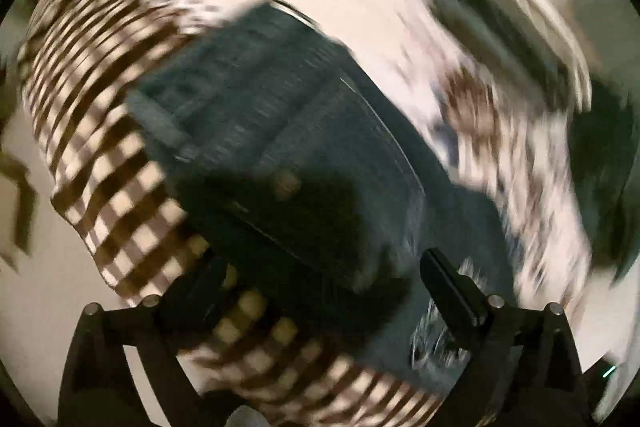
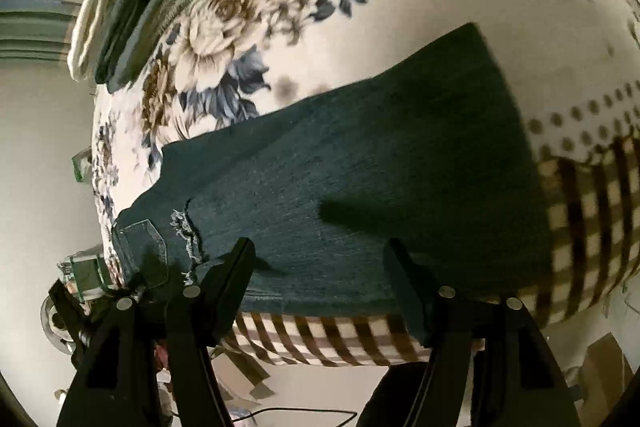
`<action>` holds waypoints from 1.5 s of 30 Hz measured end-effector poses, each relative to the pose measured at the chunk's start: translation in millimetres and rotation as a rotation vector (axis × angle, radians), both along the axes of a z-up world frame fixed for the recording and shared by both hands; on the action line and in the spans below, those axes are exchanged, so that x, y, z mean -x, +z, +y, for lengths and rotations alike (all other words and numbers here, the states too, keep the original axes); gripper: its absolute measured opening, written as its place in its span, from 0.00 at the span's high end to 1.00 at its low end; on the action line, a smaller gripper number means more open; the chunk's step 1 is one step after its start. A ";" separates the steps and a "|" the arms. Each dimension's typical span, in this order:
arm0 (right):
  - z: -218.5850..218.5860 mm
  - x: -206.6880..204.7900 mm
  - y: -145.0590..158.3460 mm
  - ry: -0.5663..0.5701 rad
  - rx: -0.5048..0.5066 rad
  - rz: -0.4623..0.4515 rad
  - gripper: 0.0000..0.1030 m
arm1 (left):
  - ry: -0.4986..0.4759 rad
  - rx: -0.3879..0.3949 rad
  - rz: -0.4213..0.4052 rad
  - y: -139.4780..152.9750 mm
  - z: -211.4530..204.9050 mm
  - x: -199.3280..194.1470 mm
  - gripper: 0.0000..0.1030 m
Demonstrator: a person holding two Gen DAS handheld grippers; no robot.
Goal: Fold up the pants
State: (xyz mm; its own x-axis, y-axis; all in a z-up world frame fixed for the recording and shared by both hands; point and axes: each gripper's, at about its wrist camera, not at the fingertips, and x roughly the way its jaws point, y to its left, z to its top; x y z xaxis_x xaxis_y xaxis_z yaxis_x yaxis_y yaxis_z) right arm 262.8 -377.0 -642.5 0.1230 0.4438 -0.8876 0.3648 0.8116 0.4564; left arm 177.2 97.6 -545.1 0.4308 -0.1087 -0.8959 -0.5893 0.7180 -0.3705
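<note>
Dark blue-green jeans (image 2: 380, 163) lie flat on a bed with a floral and checked cover (image 2: 320, 27); a ripped patch and a back pocket (image 2: 146, 247) show at their left end. My right gripper (image 2: 320, 259) is open and empty, its jaws standing apart over the jeans' near edge. In the blurred left wrist view the jeans (image 1: 288, 131) lie folded into layers on the cover. My left gripper (image 1: 316, 279) is open and empty just above their near end.
A stack of folded green and cream clothes (image 2: 132, 11) sits at the bed's far left corner and shows blurred in the left wrist view (image 1: 516, 39). The bed's checked edge (image 2: 340, 339) drops to a pale floor with a cable (image 2: 304, 415) and clutter.
</note>
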 end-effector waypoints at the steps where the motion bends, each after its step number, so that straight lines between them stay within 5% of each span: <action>1: 2.5 -2.0 -2.3 0.005 0.003 0.005 0.33 | 0.059 0.033 -0.025 -3.9 12.6 7.5 0.04; 7: 25.2 -18.2 -17.5 0.069 0.068 0.025 0.33 | 0.419 0.232 -0.096 -54.2 76.4 40.9 0.06; 9: 31.9 -24.0 -23.8 0.086 0.096 0.039 0.33 | 0.442 0.244 -0.120 -63.4 86.0 38.2 0.11; 11: 36.7 -29.2 -28.4 0.098 0.128 0.051 0.33 | 0.418 0.220 -0.164 -63.2 90.3 30.2 0.34; 12: 39.0 -31.7 -31.1 0.103 0.142 0.058 0.33 | 0.399 0.206 -0.170 -62.5 89.7 26.0 0.37; 21: 53.2 -42.2 -36.9 0.113 0.169 0.075 0.29 | 0.412 0.211 -0.219 -75.4 99.8 12.0 0.30; 23: 54.6 -43.2 -36.7 0.114 0.167 0.073 0.29 | 0.388 0.136 -0.215 -61.1 94.3 8.2 0.60; 26: 55.1 -43.1 -37.1 0.114 0.164 0.070 0.29 | 0.349 0.023 -0.236 -33.6 82.5 11.5 0.73; 37: 48.0 -40.8 -26.8 0.166 0.090 0.033 0.29 | 0.166 -0.230 -0.382 73.6 28.9 12.5 0.78; 42: 33.4 -39.2 -1.1 0.185 0.132 -0.049 0.06 | 0.010 -0.290 -0.497 132.5 -37.0 13.3 0.78; 45: 9.2 -33.2 9.1 0.147 0.130 -0.054 0.05 | -0.099 -0.286 -0.536 155.7 -88.1 11.5 0.79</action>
